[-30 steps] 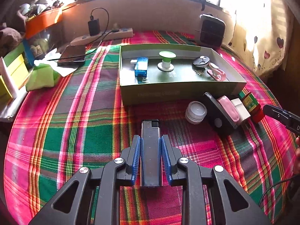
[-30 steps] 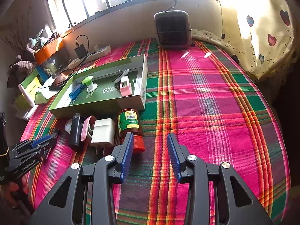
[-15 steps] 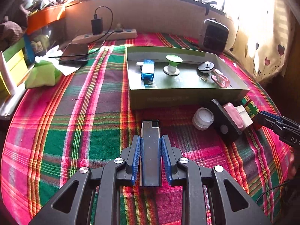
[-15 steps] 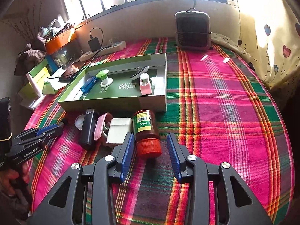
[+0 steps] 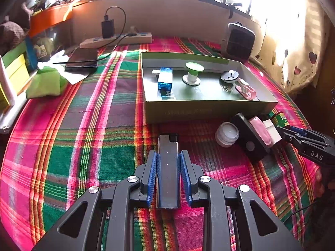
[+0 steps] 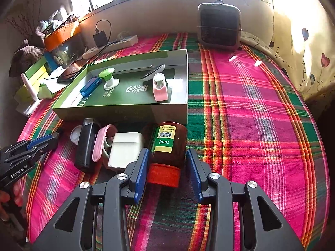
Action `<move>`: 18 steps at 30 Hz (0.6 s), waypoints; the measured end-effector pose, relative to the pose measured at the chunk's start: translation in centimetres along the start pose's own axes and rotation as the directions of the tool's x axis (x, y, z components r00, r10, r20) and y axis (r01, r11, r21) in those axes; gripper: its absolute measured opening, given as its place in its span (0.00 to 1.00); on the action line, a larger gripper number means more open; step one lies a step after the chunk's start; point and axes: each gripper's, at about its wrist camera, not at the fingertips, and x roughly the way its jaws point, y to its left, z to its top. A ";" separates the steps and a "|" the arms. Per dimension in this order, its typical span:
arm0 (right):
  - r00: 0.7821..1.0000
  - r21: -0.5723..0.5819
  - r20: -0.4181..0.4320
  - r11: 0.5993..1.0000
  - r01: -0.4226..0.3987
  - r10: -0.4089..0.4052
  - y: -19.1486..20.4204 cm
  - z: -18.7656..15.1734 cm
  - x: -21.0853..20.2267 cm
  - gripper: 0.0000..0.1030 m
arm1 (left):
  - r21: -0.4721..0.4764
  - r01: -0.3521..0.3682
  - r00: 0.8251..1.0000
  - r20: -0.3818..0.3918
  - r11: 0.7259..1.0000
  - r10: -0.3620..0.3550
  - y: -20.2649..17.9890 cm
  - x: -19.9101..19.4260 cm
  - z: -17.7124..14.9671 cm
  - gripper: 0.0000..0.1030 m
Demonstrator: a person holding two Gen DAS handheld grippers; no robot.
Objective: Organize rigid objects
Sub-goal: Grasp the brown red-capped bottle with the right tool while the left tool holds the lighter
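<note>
Sliding in now, my right hand-held gripper [image 6: 167, 167] has closed the distance on the brown bottle [image 6: 168, 144], which a second ago sat off to its left and now lies between the spread jaws, not yet pinched. The surface looks like a bed under a plaid cover [image 6: 251, 125] of pink, green and red, soft enough that things will sink and tip a little. A window wall runs along the far edge, a small heater [image 6: 218, 27] stands at the far right corner, and a power strip [image 5: 117, 39] lies along the far side.

The green box [image 6: 184, 108] lies mid-bed, already holding a few small items. The bottle lies on its side just in front of the box's near right corner, red cap [image 6: 163, 175] toward me. I judge it rigid, light and round, so likely to roll; I'd grip across the body just above the cap. Beside it sit a white charger [image 6: 125, 148] and a black case [image 6: 85, 144].

My left hand-held gripper [image 5: 168, 167] is clamped on a slim lighter [image 5: 168, 156], stiff and smooth, gripped on its flat sides and poised short of the box's near wall.
</note>
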 end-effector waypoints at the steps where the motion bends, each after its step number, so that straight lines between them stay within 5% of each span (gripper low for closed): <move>1: 1.000 -0.001 0.002 1.000 0.002 -0.002 0.0 0.0 0.0 0.37 | 0.000 -0.001 1.000 0.000 1.000 0.001 0.0 0.0 0.0 0.21; 18: 1.000 -0.002 0.005 1.000 0.024 -0.024 0.0 -0.3 -0.2 0.33 | -0.001 0.003 1.000 -0.001 1.000 -0.003 0.1 -0.1 0.0 0.21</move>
